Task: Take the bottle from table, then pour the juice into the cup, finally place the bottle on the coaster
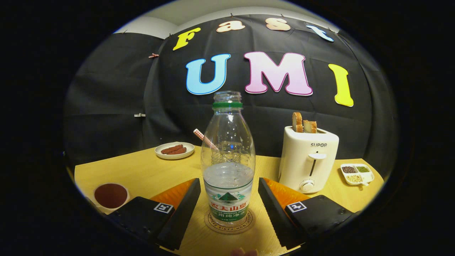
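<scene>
Bottle (228, 167) upright on the coaster (229, 221), between the fingers of the tool (229, 209), no cap, partly filled. Fingers spread apart, a gap on each side of the bottle, nothing clamped; probably just set down or about to be taken. Cup (111, 196) off left on the table (142, 170), toaster (308, 158) beyond right.

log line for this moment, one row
bottle: upright on coaster | gripper: open, fingers either side, not touching | cap: off
</scene>
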A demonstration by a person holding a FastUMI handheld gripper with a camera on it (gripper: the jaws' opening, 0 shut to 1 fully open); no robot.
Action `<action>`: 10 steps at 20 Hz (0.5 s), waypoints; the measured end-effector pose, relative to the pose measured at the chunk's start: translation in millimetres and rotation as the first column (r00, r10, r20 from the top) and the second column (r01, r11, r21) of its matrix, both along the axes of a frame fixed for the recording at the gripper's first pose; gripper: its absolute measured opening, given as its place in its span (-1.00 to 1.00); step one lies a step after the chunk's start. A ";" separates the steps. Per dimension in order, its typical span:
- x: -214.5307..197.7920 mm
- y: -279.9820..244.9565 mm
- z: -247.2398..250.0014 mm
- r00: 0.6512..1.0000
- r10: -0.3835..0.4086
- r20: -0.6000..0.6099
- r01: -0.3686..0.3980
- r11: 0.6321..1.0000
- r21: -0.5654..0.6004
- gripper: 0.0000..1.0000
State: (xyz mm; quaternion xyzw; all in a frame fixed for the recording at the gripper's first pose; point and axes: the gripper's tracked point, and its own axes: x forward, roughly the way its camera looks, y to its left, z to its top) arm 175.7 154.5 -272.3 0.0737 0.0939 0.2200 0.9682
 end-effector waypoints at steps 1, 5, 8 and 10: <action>-0.5 -4.2 3.9 1.000 -0.005 0.005 0.005 1.000 -0.004 0.98; -13.3 -17.1 23.0 1.000 -0.004 0.000 0.004 1.000 0.006 0.98; -27.8 -31.1 42.5 1.000 0.000 0.014 0.000 1.000 -0.013 0.97; -38.2 -39.5 56.6 1.000 0.003 0.013 -0.002 1.000 -0.016 0.97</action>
